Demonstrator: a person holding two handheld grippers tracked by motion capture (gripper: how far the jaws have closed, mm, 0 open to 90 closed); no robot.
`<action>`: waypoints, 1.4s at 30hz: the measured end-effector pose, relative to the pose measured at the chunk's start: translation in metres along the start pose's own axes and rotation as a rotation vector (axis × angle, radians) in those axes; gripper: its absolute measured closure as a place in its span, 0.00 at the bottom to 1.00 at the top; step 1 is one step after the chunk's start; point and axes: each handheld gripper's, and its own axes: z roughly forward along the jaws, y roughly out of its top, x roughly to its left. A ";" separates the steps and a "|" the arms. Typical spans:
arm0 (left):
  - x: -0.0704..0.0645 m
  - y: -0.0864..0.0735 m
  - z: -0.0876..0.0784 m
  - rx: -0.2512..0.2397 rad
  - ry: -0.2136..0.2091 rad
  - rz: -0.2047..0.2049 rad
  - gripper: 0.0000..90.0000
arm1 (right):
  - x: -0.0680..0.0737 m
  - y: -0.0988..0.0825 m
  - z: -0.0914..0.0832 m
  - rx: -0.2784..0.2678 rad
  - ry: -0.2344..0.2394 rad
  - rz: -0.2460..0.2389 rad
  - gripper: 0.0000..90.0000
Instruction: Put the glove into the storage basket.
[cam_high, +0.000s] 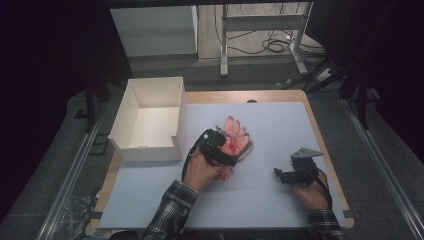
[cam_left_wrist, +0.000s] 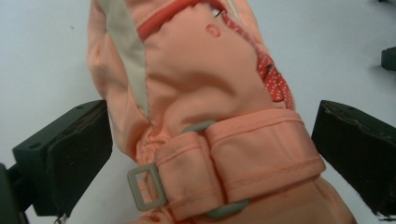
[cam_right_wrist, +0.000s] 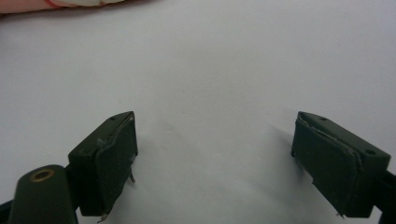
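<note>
A peach-orange glove (cam_high: 236, 134) with a red dotted lining lies on the white mat (cam_high: 280, 125) near the table's middle. My left gripper (cam_high: 231, 150) is over its cuff end. In the left gripper view the jaws stand wide apart on either side of the glove's wrist strap (cam_left_wrist: 243, 158), which has a grey buckle (cam_left_wrist: 145, 185); neither pad touches the cloth. My right gripper (cam_high: 278, 173) rests open at the right of the mat, pointing left, with bare mat between its pads (cam_right_wrist: 112, 158). An edge of the glove (cam_right_wrist: 56, 3) shows at the top left of the right gripper view.
An open white cardboard box (cam_high: 150, 117) stands at the table's back left, close to the glove. The wooden table edge (cam_high: 325, 145) runs along the right side of the mat. A desk frame and cables (cam_high: 270, 35) stand on the floor beyond.
</note>
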 end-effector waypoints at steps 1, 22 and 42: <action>0.000 -0.001 0.002 0.005 -0.013 -0.002 0.00 | 0.000 0.000 0.000 0.000 0.000 0.000 0.16; -0.003 -0.022 0.029 0.101 0.033 0.014 0.00 | 0.000 0.000 0.000 -0.001 0.000 -0.002 0.16; -0.005 -0.024 0.024 0.093 0.012 0.005 0.27 | 0.000 0.000 0.000 -0.001 -0.001 -0.002 0.16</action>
